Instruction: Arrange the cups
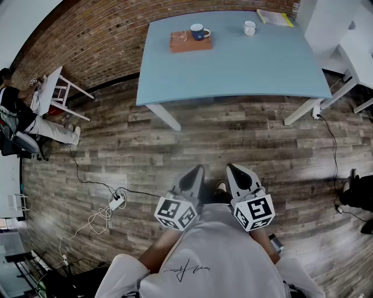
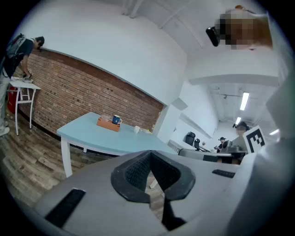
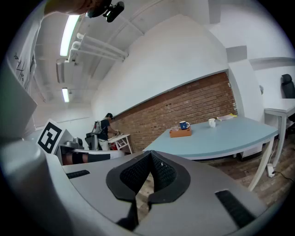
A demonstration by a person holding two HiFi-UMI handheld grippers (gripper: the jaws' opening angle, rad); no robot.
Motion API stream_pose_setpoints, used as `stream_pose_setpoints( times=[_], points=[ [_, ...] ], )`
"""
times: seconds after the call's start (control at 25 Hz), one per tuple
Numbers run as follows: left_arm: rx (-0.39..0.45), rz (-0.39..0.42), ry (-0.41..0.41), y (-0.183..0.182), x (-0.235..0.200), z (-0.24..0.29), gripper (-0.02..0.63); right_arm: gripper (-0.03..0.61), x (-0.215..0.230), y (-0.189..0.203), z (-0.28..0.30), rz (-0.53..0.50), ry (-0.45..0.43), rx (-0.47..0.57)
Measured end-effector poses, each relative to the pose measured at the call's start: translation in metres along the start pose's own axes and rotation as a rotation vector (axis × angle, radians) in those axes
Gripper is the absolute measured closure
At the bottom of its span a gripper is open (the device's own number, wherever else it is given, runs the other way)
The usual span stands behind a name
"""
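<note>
A blue cup stands on a brown tray at the far side of the light blue table; something clear sits beside it on the tray. A white cup stands apart to the right. The blue cup and white cup show small in the left gripper view, and both cups in the right gripper view. My left gripper and right gripper are held close to my body, well short of the table, both shut with nothing in them.
A yellow book lies at the table's far right corner. A person sits by a small white table at the left. A power strip and cables lie on the wooden floor. White desks stand at the right.
</note>
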State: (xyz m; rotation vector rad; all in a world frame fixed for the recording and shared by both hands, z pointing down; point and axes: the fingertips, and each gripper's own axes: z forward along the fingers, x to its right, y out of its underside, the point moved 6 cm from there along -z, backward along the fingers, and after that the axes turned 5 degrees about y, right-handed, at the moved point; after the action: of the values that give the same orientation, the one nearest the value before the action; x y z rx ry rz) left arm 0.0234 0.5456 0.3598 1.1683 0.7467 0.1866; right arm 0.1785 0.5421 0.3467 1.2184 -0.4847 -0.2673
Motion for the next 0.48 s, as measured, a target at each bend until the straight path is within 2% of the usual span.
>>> stream_pose_setpoints(
  times=[0.48],
  points=[
    [0.032, -0.017, -0.021, -0.01, -0.016, 0.007, 0.604, 0.558, 0.006, -0.008, 0.019, 0.018, -0.021, -0.003]
  ],
)
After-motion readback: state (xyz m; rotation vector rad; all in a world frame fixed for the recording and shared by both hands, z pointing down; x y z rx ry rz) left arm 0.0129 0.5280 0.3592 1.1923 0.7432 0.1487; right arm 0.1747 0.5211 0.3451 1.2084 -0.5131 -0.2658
